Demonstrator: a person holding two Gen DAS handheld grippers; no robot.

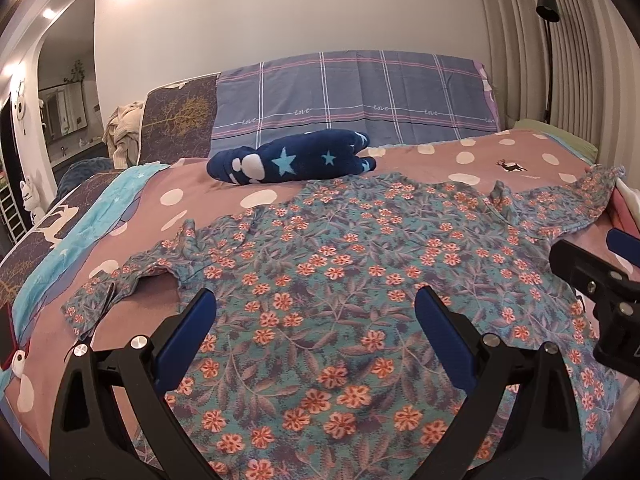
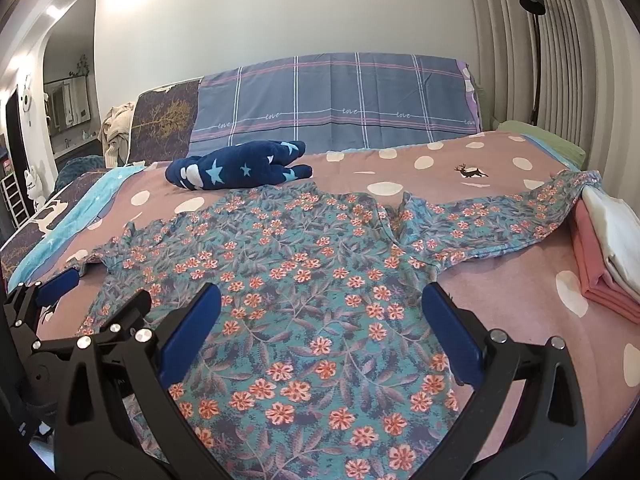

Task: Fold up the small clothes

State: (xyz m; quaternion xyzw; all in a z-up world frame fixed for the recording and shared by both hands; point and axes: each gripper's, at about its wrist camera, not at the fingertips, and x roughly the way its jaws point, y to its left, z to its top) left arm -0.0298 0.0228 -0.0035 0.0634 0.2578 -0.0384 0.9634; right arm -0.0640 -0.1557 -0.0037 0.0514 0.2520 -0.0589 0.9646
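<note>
so we've got the floral top (image 1: 340, 280) spread flat on the bed (image 1: 500, 156), sleeves out to both sides, our left tongs (image 1: 316, 312) and right tongs (image 2: 322, 308) both wide open above it, holding nothing, navy star plush (image 1: 292, 158) further back

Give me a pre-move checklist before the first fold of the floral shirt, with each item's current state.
1. Left tongs open and empty: ok.
2. Right tongs open and empty: ok.
3. Shirt spread flat on the bed: mostly ok; some wrinkles near the collar.
4. Both sleeves laid out: not ok; the right sleeve drapes over the folded stack, and the left sleeve is rumpled.
5. Navy star garment clear of the shirt: cannot tell; it lies right at the collar edge.
6. Near hem within reach: cannot tell; it is hidden under the tongs.
</note>
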